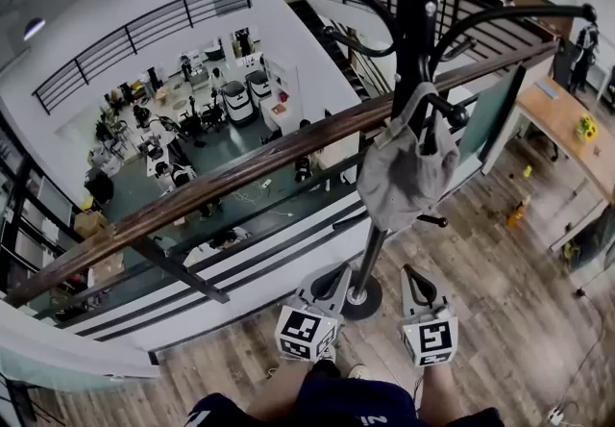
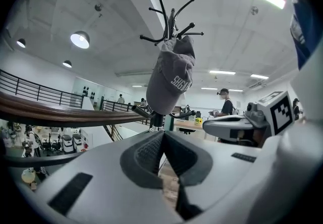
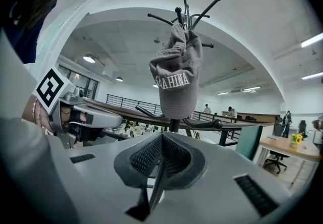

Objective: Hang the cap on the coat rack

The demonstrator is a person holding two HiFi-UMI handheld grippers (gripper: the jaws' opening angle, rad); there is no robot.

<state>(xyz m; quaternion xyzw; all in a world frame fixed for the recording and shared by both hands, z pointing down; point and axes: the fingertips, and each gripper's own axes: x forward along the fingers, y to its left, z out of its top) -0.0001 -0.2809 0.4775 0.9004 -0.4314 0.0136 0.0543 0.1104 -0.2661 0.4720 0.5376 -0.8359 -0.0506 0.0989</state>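
Grey fabric cap (image 1: 408, 165) w/ white lettering hangs on the tall black metal coat rack (image 1: 415, 12). It's caught on one of the curved hook arms right beside the pole, crown bunched at the hook, bill pointing down. Cap sits well above the rack's round black base (image 1: 363, 302) and touches neither gripper.

Left gripper (image 1: 336, 274), white body w/ square-marker cube, is held low in front of the person, just left of the pole in head view. Jaws fully together, pads meeting at the tips, nothing btwn them. In left gripper view the cap (image 2: 171, 79) hangs straight ahead, above the closed jaws.

Right gripper (image 1: 415, 276) is at about the same height, just right of the pole. Jaws also closed tight and empty. In right gripper view the cap (image 3: 176, 79) is again dead ahead, clear of the jaws. Both grippers point approx. level toward the rack, side by side, not touching each other.

Behind the rack runs a brown wooden handrail (image 1: 240, 170) over black railing bars, w/ a lower-level work area beyond. The wood-plank floor (image 1: 500, 290) carries the rack. At right is a light wooden tabletop (image 1: 562, 117) w/ small yellow flowers (image 1: 585, 127). Person's dark-clothed legs (image 1: 356, 406) show at the bottom edge of head view.
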